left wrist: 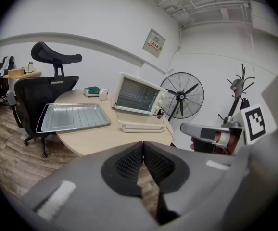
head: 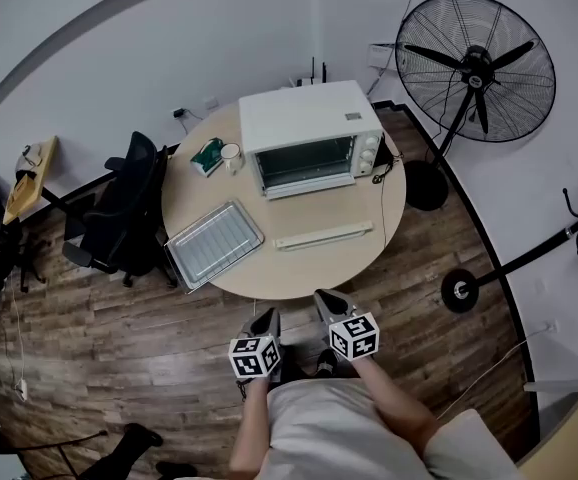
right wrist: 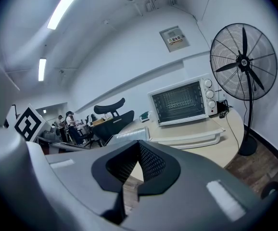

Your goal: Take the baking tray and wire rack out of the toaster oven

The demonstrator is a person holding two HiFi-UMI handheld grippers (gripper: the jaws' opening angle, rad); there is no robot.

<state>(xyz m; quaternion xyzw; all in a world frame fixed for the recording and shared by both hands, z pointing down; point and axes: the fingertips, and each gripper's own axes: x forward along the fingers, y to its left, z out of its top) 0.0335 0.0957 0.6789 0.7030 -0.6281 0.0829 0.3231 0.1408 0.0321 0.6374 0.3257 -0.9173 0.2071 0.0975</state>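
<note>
Facing the table [head: 304, 266], you hold left gripper [left wrist: 142, 148] and right gripper [right wrist: 138, 149] closed, empty; tray [head: 215, 243] lies outside oven [head: 309, 133].

i see the toaster oven [head: 309, 138] standing at the far side of the round table [head: 269, 280]. left of it sit a mug [head: 231, 156] and a small packet [head: 207, 155]. the baking tray [head: 214, 243] lies at the table's left edge, beside the office chair [head: 119, 208], with the wire rack seemingly in it. a long narrow tray [head: 324, 236] lies before the oven. the standing fan [head: 474, 68] is off to the right, behind the table.
</note>
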